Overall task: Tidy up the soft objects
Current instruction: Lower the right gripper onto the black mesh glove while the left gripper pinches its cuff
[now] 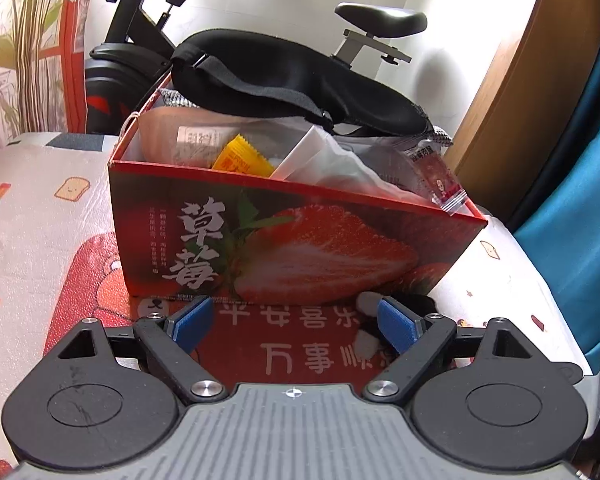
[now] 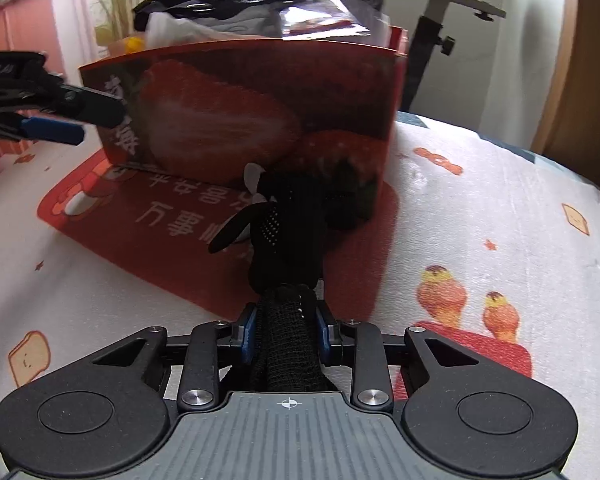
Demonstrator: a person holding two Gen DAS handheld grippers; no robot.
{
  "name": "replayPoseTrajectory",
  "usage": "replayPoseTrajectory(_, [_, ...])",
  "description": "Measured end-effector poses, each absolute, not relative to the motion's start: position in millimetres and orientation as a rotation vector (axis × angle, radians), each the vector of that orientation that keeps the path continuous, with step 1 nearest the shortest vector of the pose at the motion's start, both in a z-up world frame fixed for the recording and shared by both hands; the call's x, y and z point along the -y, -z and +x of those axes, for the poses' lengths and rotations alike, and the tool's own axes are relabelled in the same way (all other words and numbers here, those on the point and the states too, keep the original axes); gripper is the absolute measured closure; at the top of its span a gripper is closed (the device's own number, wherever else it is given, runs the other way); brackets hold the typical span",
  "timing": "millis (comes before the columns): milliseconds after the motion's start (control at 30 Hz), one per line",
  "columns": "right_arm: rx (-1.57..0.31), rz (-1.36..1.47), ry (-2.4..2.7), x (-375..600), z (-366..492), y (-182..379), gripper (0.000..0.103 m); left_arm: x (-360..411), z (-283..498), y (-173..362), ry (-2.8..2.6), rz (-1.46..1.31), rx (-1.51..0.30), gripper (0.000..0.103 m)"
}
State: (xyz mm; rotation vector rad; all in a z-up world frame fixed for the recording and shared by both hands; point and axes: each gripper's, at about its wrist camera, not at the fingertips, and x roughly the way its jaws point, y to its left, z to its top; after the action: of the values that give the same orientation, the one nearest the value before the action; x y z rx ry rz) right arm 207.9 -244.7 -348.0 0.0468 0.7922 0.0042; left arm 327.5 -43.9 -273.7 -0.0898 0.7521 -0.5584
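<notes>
Right wrist view: black fabric item (image 2: 285, 240), identity unclear.

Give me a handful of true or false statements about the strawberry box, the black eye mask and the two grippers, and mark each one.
1. The black eye mask lies on top of the things in the strawberry box. True.
2. The left gripper is clamped on the box. False: its jaws stand wide apart with nothing between them.
3. The right gripper is closed on a black knitted item. True.
4. The box stands on a bare wooden floor. False: it stands on a red mat with white characters over a printed cover.
5. A yellow packet sits inside the box. True.
</notes>
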Motion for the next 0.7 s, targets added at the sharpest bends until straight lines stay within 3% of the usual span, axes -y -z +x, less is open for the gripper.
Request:
replayPoseTrajectory(433, [-0.784, -0.152, -0.321, 176, 237, 341, 0.077, 65, 349, 328, 0.579, -0.024, -0.866, 0.013])
replayPoseTrajectory(567, [-0.803, -0.165, -0.291, 185, 239, 337, 0.060, 64, 349, 342, 0.595, 0.016, -0.853, 0.022])
replayPoseTrajectory(700, [-0.820, -0.125, -0.238, 207, 235, 334, 0.056, 59, 348, 345, 0.618, 0.020, -0.848, 0.026])
